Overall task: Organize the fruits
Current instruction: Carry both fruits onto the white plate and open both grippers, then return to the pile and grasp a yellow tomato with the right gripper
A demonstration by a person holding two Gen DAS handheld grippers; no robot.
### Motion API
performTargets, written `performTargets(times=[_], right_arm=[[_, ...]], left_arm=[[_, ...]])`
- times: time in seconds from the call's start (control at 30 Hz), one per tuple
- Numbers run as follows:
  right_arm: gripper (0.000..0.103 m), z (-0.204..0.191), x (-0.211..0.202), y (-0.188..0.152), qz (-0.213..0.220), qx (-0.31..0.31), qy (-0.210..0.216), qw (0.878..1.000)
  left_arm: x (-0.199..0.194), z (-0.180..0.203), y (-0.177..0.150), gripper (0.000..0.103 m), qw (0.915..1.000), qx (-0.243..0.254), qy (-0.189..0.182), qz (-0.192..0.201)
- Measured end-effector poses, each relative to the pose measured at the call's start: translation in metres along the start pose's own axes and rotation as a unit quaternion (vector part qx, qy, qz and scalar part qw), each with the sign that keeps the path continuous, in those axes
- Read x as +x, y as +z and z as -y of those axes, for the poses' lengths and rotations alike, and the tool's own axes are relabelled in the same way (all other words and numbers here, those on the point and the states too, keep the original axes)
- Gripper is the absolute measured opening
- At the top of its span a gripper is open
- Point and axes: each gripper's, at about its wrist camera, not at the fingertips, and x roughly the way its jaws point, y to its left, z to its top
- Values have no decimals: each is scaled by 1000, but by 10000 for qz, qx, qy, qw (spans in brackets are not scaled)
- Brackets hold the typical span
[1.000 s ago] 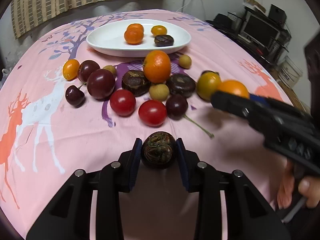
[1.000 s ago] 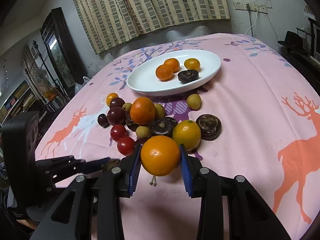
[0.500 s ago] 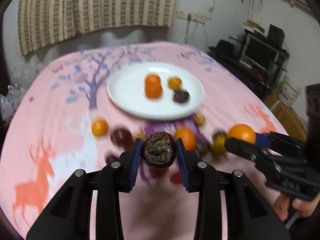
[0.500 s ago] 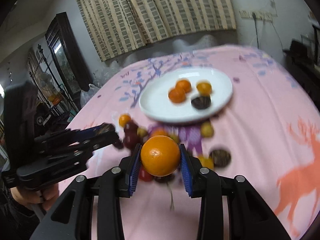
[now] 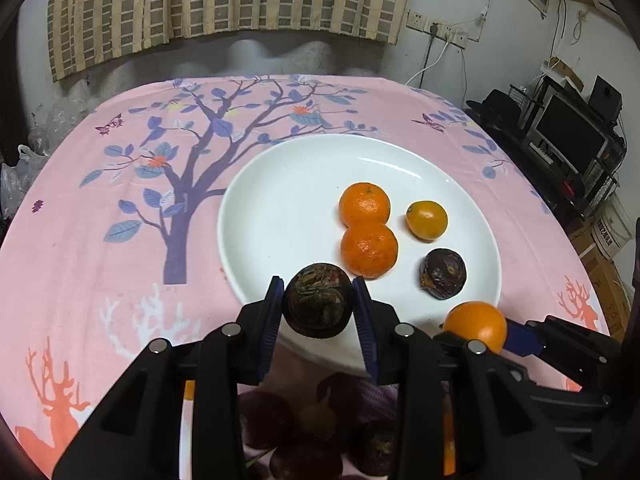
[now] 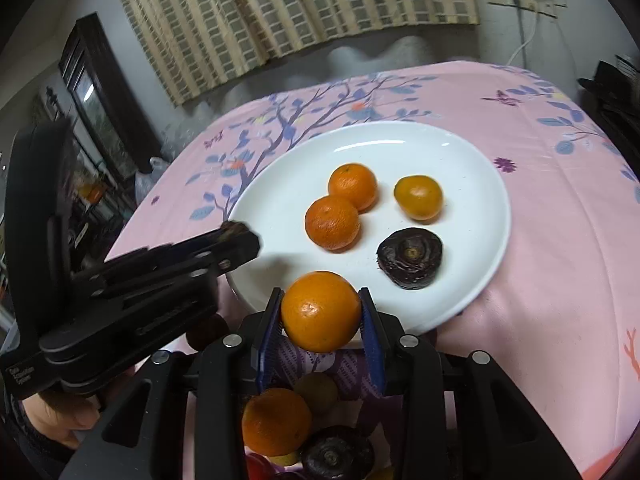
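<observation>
My left gripper [image 5: 318,306] is shut on a dark wrinkled fruit [image 5: 317,300], held over the near rim of the white plate [image 5: 280,208]. My right gripper [image 6: 320,314] is shut on an orange [image 6: 320,311], also above the plate's [image 6: 472,168] near edge. The same orange [image 5: 475,325] shows at lower right in the left wrist view. On the plate lie two mandarins [image 5: 365,204] [image 5: 369,249], a small yellow-orange fruit [image 5: 426,219] and another dark fruit [image 5: 443,274]. In the right wrist view the left gripper [image 6: 236,236] comes in from the left.
Loose fruit stays on the pink printed tablecloth [image 5: 120,220] under the grippers: an orange [image 6: 276,420], a small yellow-green one [image 6: 318,392] and a dark one [image 6: 336,454]. A striped curtain [image 5: 224,4] hangs behind the table. Shelves with electronics [image 5: 568,136] stand at the right.
Both grippers have travelled forward from above the loose fruit pile to the plate's near rim, each still holding its fruit. The plate now fills the middle of both views.
</observation>
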Motion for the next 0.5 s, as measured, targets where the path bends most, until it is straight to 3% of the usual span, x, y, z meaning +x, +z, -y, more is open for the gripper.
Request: performTargets(times=[0.1,0.17,0.3,0.37,0.5], right_arm=[[42,5,1,0,26,138,-1,9999],[43,9,-3,-2,92,216,41,9997],[50,7,-14,-6,220,132,-19,9997],[51,2,-19,-10,261,56,-88,9996],[53,-5,-28,-17,283,-99,-119,9995]], left_arm=[[2,3,-1,49,10000,-17,31,55],[-2,1,-2,67,9998,-99,66,155],[-19,-4,-13,70,9997,-131,45,216],[-30,-7,-23,78,9995,-81,192,254],[-49,-11,-40,82,9980,86,486,389]])
